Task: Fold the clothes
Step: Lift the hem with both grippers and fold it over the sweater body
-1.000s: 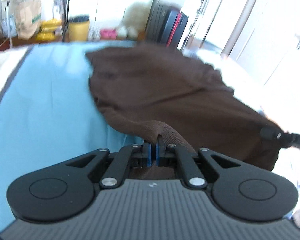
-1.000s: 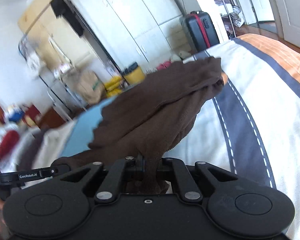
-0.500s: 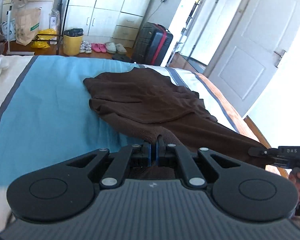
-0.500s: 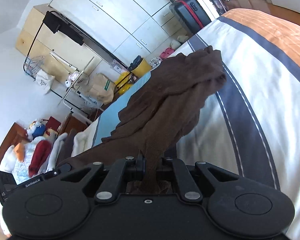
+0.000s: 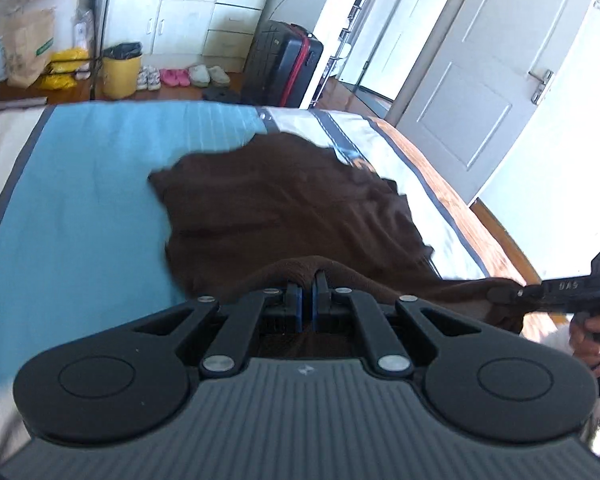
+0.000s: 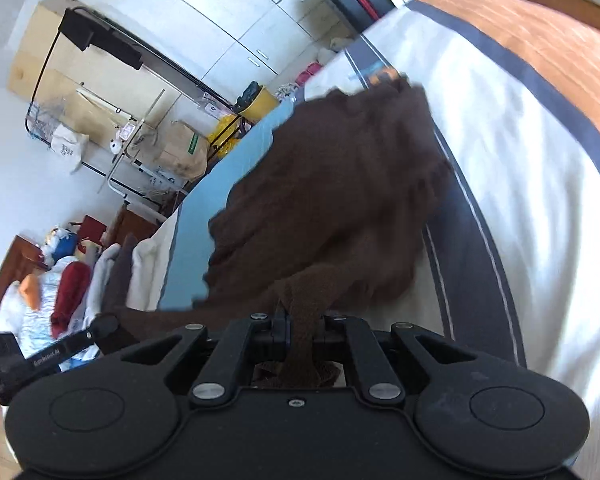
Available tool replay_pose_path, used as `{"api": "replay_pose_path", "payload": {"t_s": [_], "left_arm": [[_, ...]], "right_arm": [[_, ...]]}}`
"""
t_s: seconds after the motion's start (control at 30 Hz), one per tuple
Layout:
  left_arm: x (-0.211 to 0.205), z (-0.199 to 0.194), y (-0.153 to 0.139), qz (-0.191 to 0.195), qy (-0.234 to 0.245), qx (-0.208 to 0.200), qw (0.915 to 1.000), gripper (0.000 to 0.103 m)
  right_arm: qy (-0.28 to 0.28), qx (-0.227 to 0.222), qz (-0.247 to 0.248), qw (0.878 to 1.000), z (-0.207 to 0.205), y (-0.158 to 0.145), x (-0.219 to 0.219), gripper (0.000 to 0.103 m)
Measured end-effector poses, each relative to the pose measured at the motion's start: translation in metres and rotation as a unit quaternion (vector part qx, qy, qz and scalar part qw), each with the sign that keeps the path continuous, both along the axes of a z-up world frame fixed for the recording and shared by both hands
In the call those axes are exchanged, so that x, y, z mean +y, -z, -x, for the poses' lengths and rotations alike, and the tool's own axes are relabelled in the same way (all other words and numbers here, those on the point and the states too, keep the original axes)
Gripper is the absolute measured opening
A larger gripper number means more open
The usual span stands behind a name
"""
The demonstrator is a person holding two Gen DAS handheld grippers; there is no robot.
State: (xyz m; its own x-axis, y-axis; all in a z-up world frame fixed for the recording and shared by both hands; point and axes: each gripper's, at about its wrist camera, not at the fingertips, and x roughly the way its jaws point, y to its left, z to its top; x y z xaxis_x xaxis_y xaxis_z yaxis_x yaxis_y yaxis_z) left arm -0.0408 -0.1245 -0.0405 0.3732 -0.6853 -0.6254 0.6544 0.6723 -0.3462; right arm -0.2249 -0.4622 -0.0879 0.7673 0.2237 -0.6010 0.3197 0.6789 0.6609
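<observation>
A dark brown garment [image 5: 284, 208] lies spread on the bed, its far end on the blue and white parts of the cover. My left gripper [image 5: 307, 280] is shut on the near hem. My right gripper [image 6: 302, 320] is shut on another bunched part of the garment [image 6: 340, 184]. The right gripper also shows at the right edge of the left wrist view [image 5: 512, 292], pinching the same hem. The left gripper shows at the lower left of the right wrist view [image 6: 104, 326]. The hem is held taut between the two grippers.
The bed cover [image 5: 80, 200] is blue, white, grey and orange. A black suitcase [image 5: 284, 64], a yellow bin [image 5: 120, 68], shoes and a paper bag [image 5: 24, 48] stand beyond the bed's foot. A white door [image 5: 496, 80] is on the right. Stacked clothes and soft toys [image 6: 68, 288] lie at the left.
Both grippers have risen and tilted down over the bed. The garment's far end has slid toward me and now lies flatter and wider on the cover. Both grips are unchanged.
</observation>
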Motion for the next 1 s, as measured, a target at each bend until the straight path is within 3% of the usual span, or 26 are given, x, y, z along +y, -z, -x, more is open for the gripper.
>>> {"api": "replay_pose_path", "payload": {"t_s": [0.07, 0.2, 0.37, 0.43, 0.57, 0.7, 0.83, 1.0], "left_arm": [[-0.022, -0.037, 0.002, -0.007, 0.016, 0.009, 0.9998, 0.003], [-0.061, -0.091, 0.018, -0.048, 0.003, 0.018, 0.9987, 0.003], [-0.09, -0.14, 0.056, -0.06, -0.048, 0.016, 0.9969, 0.004], [-0.099, -0.151, 0.082, -0.056, -0.077, 0.024, 0.9952, 0.004], [-0.101, -0.154, 0.12, -0.072, -0.075, 0.079, 0.9914, 0.005], [-0.095, -0.158, 0.113, -0.052, -0.086, 0.037, 0.9942, 0.005], [-0.098, -0.173, 0.124, -0.014, -0.091, 0.067, 0.9934, 0.005], [-0.103, -0.188, 0.138, -0.045, -0.086, 0.084, 0.9917, 0.005]], "right_arm": [[0.003, 0.004, -0.008, 1.0, -0.033, -0.009, -0.019, 0.011], [-0.025, -0.015, -0.026, 0.999, -0.092, -0.023, -0.048, 0.011], [-0.006, 0.006, 0.026, 1.0, -0.143, 0.015, -0.079, 0.011], [-0.001, -0.01, 0.04, 0.999, -0.148, 0.041, -0.081, 0.011], [0.013, -0.003, -0.006, 1.0, -0.147, 0.085, -0.09, 0.012], [0.008, -0.018, -0.028, 0.999, -0.158, 0.086, -0.099, 0.015], [0.012, -0.054, -0.019, 0.998, -0.162, 0.079, -0.099, 0.016], [0.003, -0.043, -0.007, 0.999, -0.156, 0.08, -0.095, 0.021]]}}
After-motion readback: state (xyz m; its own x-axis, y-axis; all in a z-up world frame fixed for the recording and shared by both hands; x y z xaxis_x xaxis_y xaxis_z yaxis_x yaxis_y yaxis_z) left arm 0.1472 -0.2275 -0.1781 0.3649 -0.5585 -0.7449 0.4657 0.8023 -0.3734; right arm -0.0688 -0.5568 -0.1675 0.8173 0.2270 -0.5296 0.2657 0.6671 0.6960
